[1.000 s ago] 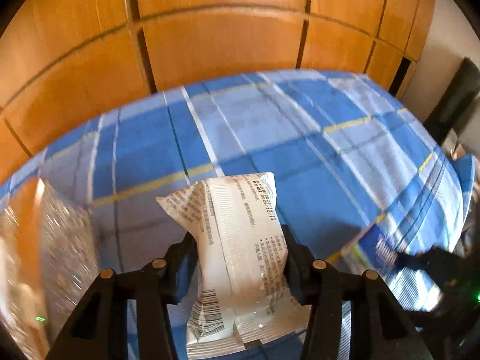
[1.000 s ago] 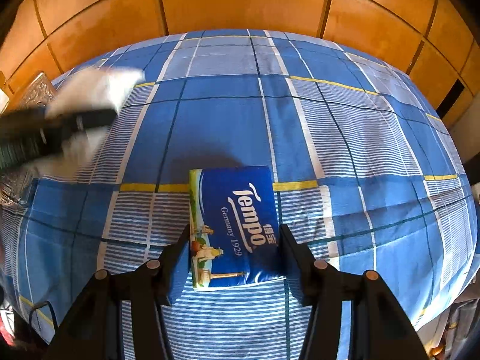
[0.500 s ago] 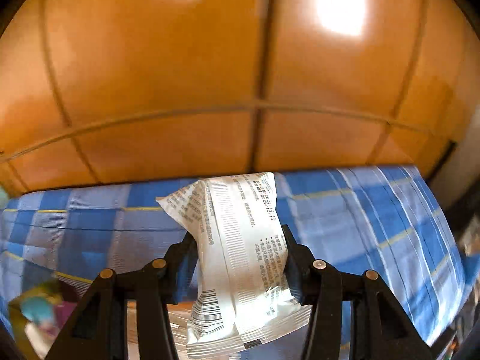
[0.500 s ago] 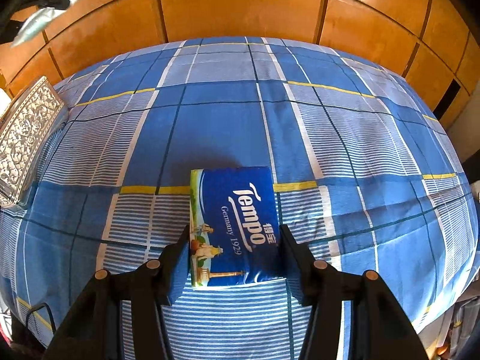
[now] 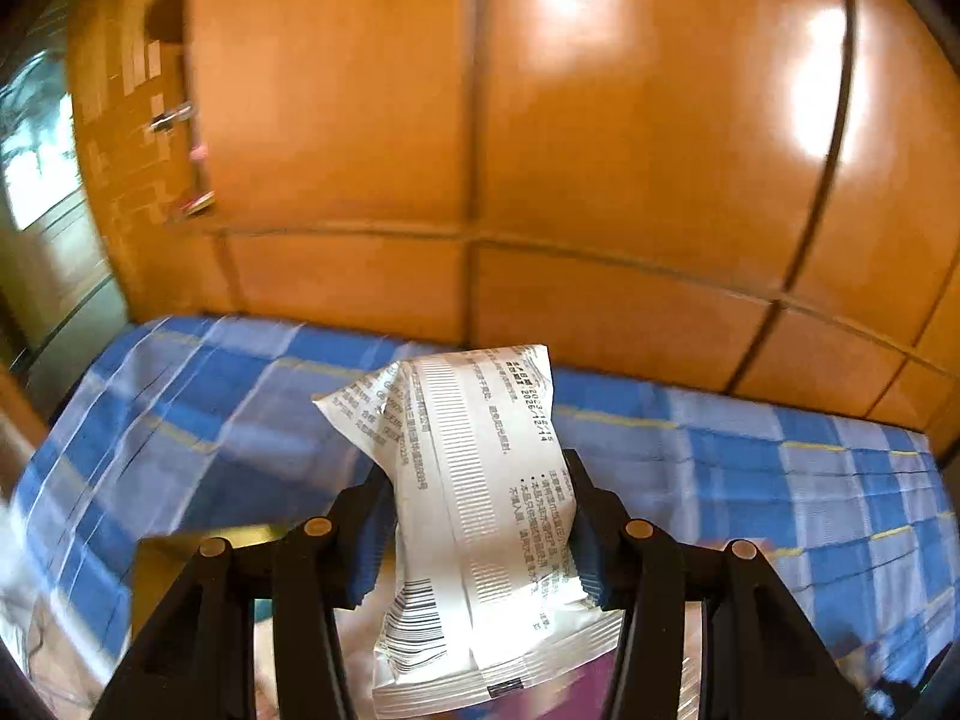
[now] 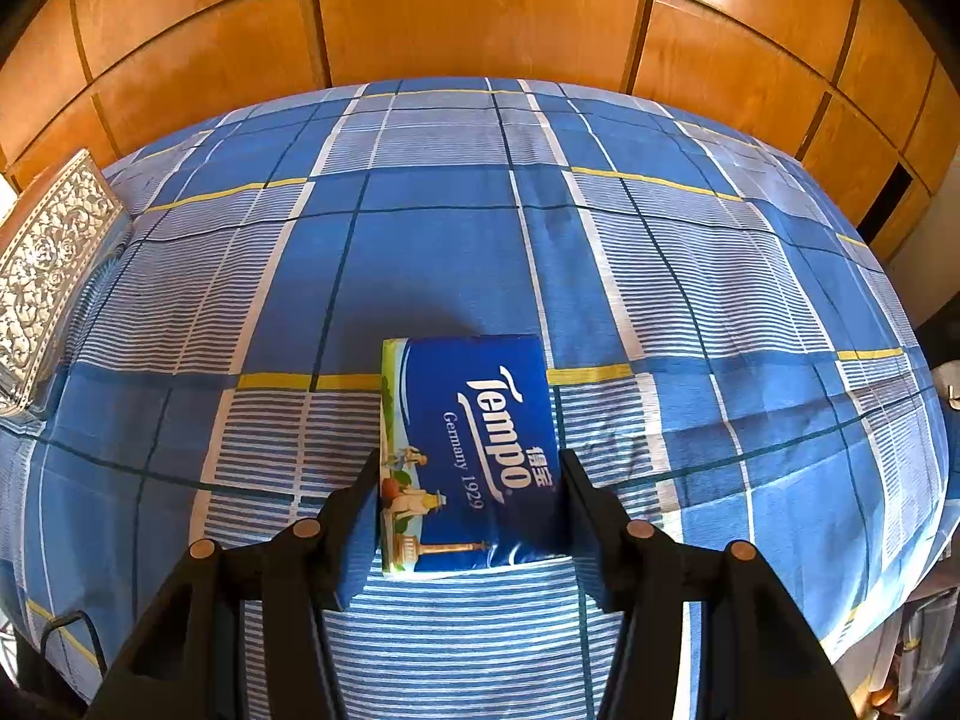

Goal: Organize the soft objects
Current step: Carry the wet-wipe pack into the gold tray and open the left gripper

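Our left gripper [image 5: 474, 516] clamps a white printed snack packet [image 5: 474, 504], lifted above the bed's far edge. Our right gripper [image 6: 468, 504] pinches a blue Tempo tissue pack [image 6: 474, 450] lying mid-bed on the checked bedsheet [image 6: 720, 312], toward its near edge.

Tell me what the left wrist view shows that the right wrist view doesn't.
Only the left wrist view shows the white printed packet clamped in the left gripper, plus a door handle. Only the right wrist view shows the blue Tempo tissue pack between the right gripper fingers, and a silver patterned box. Both show the blue plaid bedsheet and wooden panelling.
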The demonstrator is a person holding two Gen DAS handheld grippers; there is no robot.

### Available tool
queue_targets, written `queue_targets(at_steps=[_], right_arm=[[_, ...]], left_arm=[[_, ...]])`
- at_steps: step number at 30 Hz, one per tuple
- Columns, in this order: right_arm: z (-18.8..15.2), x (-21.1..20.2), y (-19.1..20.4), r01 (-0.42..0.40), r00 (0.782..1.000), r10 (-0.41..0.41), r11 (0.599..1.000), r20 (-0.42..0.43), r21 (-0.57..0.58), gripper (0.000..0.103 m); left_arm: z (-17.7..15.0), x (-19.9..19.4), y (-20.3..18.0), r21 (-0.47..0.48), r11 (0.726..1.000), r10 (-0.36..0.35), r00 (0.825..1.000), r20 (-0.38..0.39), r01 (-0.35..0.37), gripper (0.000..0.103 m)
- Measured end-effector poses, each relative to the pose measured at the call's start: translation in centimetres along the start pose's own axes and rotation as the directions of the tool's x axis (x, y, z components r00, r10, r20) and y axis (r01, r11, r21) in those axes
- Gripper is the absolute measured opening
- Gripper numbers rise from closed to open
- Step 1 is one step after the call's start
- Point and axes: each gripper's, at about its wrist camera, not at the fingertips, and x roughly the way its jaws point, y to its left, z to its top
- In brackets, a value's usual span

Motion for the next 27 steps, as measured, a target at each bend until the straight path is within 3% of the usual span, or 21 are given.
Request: queue_targets(at_steps=[9, 17, 21, 27], right_arm=[[0.1, 0.1, 0.6, 0.045, 0.999, -0.045, 0.999, -0.003, 0.003, 0.054], [0.1, 0.1, 1.3, 0.085, 0.996, -0.085, 0.996, -0.008, 0.016, 0.053], [0.2, 0.1, 1.6, 0.098, 0.995, -0.098, 0.995, -0.016, 0.017, 0.053], [0.2, 0.1, 1.9, 0.119, 0.993, -0.119, 0.992, -0.023, 0.034, 0.053]], left_arm=[[-10.7, -2.7, 12.6, -0.201, 0.973, 0.098, 0.993, -0.064, -0.109, 0.052], [-17.3, -4.7, 17.8, -0.333, 0.927, 0.146, 0.984, -0.105, -0.173, 0.052], [-17.8, -3.6, 18.8, -0.351, 0.919, 0.137, 0.981, -0.136, -0.177, 0.052], [-15.2, -0.4, 17.4, -0.291, 0.942, 0.132, 0.982, -0.131, -0.166, 0.055]])
